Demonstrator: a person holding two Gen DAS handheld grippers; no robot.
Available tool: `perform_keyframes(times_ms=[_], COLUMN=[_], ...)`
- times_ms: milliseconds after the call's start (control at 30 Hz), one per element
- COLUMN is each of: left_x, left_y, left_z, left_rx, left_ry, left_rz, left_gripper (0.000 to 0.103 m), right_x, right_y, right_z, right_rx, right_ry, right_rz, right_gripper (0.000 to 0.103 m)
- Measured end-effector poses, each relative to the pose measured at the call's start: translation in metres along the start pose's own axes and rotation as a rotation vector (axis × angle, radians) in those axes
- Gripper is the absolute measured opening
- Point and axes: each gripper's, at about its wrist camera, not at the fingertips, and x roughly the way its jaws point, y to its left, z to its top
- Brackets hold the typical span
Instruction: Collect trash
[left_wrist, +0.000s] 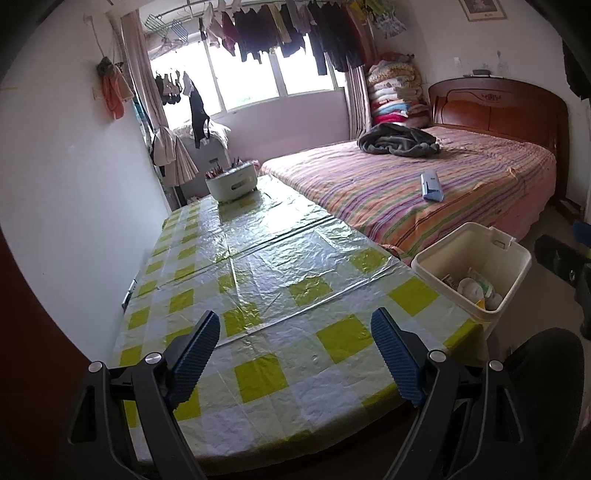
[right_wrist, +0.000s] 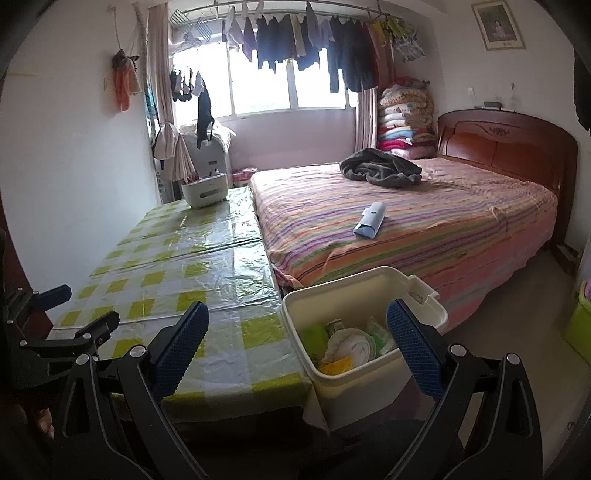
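Glossy crinkled plastic tablecloth (left_wrist: 280, 258)

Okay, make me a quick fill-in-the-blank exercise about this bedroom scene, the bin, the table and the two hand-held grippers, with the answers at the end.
1. The cream trash bin stands at the table's near ____ corner.
2. Both the left hand-held gripper and the right hand-held gripper hold ____.
3. The blue-and-white packet lies on the ____.
4. The bin already contains ____.

Missing words: right; nothing; bed; trash
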Motion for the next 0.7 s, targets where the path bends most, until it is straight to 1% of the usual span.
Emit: perform_keyframes(times_ms=[267, 500, 700], left_x=[0.037, 0.063, 0.075], left_y=[-0.007, -0.023, -0.036], left_z=[0.006, 0.011, 0.018], left_rx=[0.032, 0.071, 0.093], left_ry=[0.051, 0.095, 0.106], left_rz=[-0.017, -0.022, -0.028], left_gripper=[0.082, 0.082, 0.082], right_x=[0.035, 0.069, 0.079], right_y=[-0.012, -0.032, -0.038], right_z=[0.010, 0.013, 0.017], right_rx=[0.027, 0.066, 0.081], right_ry=[0.021, 0.045, 0.052], right_rz=[-0.017, -0.029, -0.018], right_gripper=[0.096, 0.096, 0.096])
